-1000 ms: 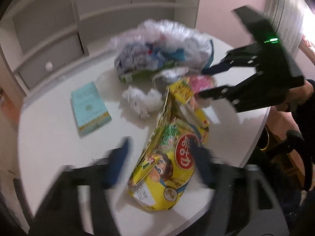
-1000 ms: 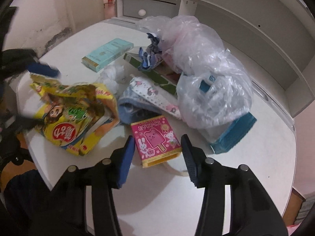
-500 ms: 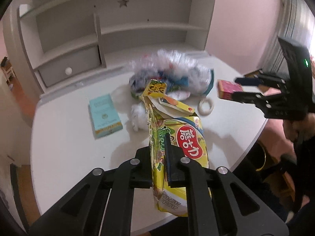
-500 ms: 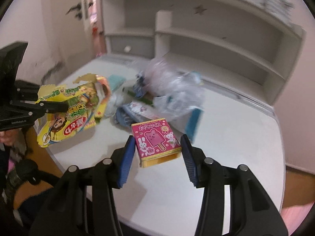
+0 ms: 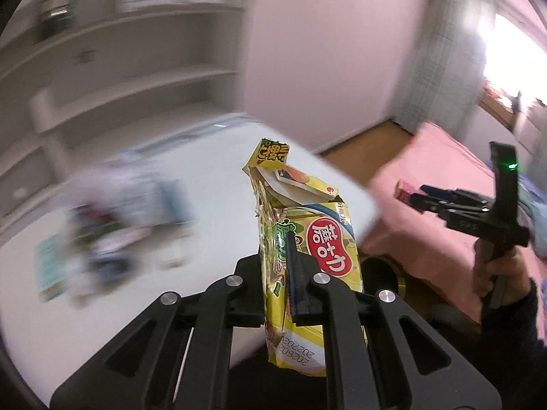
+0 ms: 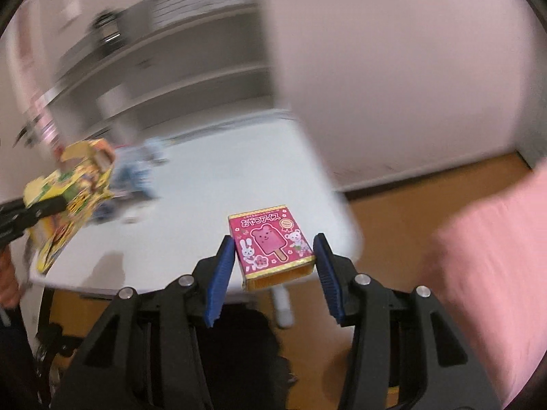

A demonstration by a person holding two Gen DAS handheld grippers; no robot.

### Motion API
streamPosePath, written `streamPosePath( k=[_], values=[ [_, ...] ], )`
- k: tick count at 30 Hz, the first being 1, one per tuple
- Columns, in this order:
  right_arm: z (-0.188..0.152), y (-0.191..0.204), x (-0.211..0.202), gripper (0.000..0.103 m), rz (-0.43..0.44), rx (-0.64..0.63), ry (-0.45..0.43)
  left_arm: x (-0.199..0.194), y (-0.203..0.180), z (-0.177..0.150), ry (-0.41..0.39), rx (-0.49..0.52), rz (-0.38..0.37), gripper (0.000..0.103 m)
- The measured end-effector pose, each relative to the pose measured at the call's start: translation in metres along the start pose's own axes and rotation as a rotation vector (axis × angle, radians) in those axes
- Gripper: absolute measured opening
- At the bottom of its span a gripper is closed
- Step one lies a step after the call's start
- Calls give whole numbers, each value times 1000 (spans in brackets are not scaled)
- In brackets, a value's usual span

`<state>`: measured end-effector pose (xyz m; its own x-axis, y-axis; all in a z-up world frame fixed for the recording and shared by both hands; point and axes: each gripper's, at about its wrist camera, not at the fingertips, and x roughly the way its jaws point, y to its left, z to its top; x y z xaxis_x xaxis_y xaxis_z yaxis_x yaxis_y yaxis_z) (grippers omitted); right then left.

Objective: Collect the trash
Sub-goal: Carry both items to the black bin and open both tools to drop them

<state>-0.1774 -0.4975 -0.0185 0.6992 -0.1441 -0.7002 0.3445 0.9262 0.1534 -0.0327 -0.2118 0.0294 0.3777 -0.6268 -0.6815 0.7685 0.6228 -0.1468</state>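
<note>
Both packages have left the table since half a second ago, and the views now swing toward the wall and floor. In my left gripper (image 5: 278, 270) the yellow snack bag (image 5: 307, 273) stands upright, pinched flat between the two fingers, which are closed hard on its lower half. Its torn top is open, and a flattened yellow carton (image 5: 297, 184) sticks out of it. A red oval on the bag carries white Japanese letters, and near the bottom edge I read an upside-down date beginning 2026.

My right gripper (image 6: 273, 259) holds the pink ice-bar box (image 6: 271, 244) between its blue pads (image 6: 220, 270), clamped on both long sides. The lid shows a pink bear-shaped ice bar, a rabbit, a white bear, and the writing おやつアイス. The near end of the box is open; inside I see only a yellow wall.

Behind both packages the white table (image 5: 212, 177) is blurred, with the remaining trash pile (image 5: 112, 212) on it.
</note>
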Motion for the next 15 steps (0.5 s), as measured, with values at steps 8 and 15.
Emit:
streamPosePath(
  k=[8,15],
  values=[
    [-72,-136,-1,47,-192,263,67,145,-153,-12,140,162,-229,9],
    [-111,-191,47,47,-259,391,190,291,-209,-56,363,180,-321,9]
  ],
)
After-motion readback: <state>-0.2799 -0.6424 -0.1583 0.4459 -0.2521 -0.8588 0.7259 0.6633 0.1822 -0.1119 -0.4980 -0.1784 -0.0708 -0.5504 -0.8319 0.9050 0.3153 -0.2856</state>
